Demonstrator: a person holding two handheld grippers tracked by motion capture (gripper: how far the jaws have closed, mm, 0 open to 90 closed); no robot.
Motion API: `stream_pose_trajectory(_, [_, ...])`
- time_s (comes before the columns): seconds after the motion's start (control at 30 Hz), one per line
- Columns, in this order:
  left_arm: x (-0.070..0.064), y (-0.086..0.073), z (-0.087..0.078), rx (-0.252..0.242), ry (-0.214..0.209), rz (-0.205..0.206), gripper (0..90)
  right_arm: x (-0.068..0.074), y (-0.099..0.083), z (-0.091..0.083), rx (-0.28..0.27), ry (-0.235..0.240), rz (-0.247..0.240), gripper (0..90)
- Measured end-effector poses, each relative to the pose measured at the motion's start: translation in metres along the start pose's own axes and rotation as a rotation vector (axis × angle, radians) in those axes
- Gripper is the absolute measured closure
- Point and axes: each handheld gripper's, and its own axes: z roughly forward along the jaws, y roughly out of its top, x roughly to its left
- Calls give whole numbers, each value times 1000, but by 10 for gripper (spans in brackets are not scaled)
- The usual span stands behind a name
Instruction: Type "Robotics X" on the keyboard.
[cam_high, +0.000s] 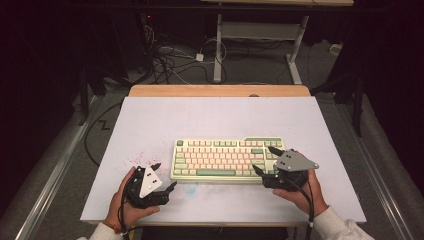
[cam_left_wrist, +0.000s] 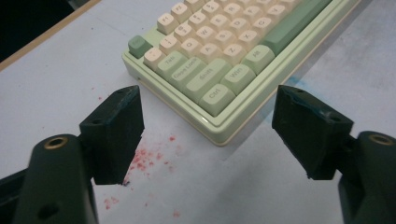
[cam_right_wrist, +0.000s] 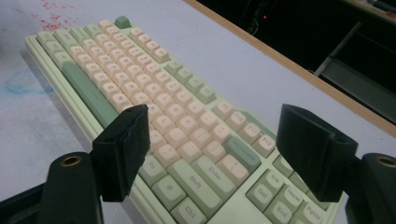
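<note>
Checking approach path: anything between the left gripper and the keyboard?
Nothing solid. In the left gripper view, only bare white table with red specks lies between the open left gripper and the keyboard corner.

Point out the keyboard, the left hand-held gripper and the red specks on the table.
keyboard (cam_high: 220, 159), high view, on its middle keys.
left hand-held gripper (cam_high: 165, 176), high view, midway between its fingertips.
red specks (cam_left_wrist: 148, 157), left gripper view, on the cluster beside the keyboard's corner.

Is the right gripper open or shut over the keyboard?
Open. The right gripper has its jaws spread wide, with the keyboard keys showing between them, nothing clamped.
</note>
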Motion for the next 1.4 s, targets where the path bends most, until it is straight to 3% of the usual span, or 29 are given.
stream_pose_trajectory(0.17, [-1,9,2,3,-10,2,351,3,-9,-8,2,0,2,266])
stream_pose_trajectory(0.33, [8,18,2,-15,-44,-50,597,3,-17,-15,14,-4,10,266])
stream_pose_trajectory(0.47, [13,27,4,-12,-80,-59,754,3,-25,-19,35,-9,14,265])
stream_pose_trajectory(0.57, [15,34,7,2,-101,-59,824,5,-29,-21,47,-12,8,265])
stream_pose_trajectory(0.63, [13,39,10,34,-113,-27,869,5,-31,-22,50,-14,12,265])
stream_pose_trajectory(0.67, [13,42,12,49,-108,-4,870,5,-32,-22,49,-11,15,265])
stream_pose_trajectory(0.8, [8,53,23,98,-141,20,871,6,-31,-21,51,-10,0,264])
stream_pose_trajectory(1.03, [7,70,41,106,-199,14,871,6,-30,-19,52,-6,-2,263])
stream_pose_trajectory(1.4, [-4,87,71,142,-252,45,871,5,-32,-19,54,-6,-3,262])
